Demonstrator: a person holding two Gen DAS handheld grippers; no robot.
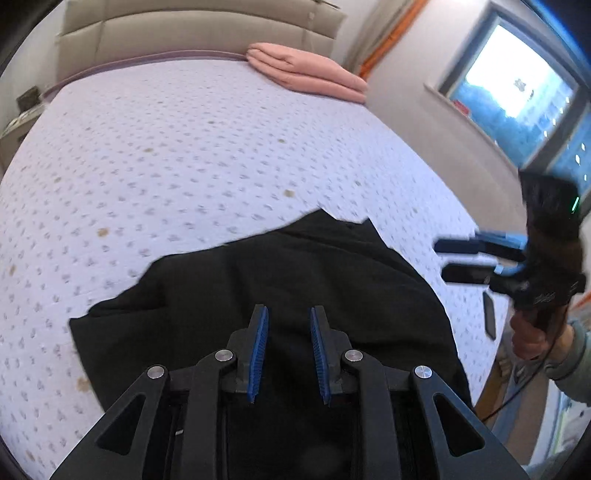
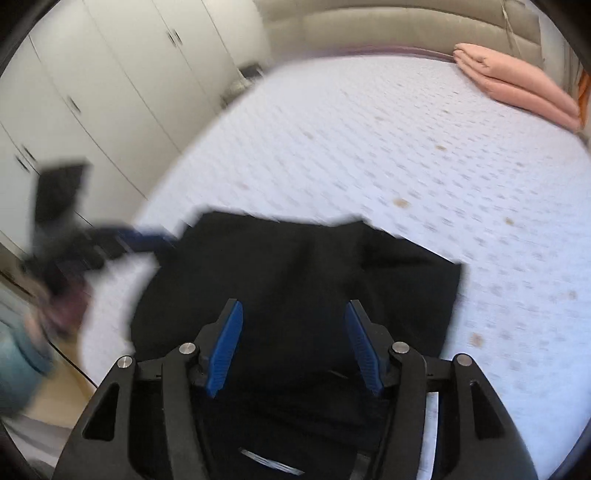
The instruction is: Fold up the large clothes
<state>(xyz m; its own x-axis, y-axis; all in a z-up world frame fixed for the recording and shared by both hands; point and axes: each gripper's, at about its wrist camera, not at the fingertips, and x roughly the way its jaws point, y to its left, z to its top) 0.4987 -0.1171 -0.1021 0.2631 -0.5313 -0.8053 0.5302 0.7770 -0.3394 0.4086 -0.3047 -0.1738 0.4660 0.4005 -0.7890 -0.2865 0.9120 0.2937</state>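
A bare white mattress (image 1: 192,155) with a dotted quilted surface fills most of both views, with a padded beige headboard (image 1: 192,33) along its far edge. A black garment (image 1: 295,269) lies in a rumpled heap at the mattress's near edge, its far hem ragged and uneven, one flap reaching out toward the left side. A folded pink blanket (image 1: 306,72) sits at the far right corner of the mattress, against the headboard. White wardrobe doors (image 2: 110,85) stand beyond the mattress's left side, and a window (image 1: 517,99) shows on the wall past its right side. The left gripper (image 1: 289,350) hovers over the near part of the black garment with its blue-padded jaws parted and nothing between them. The right gripper (image 2: 293,347) also hangs above the garment, jaws spread wider, empty; from the left wrist view it appears over the mattress's right edge, beside the garment.
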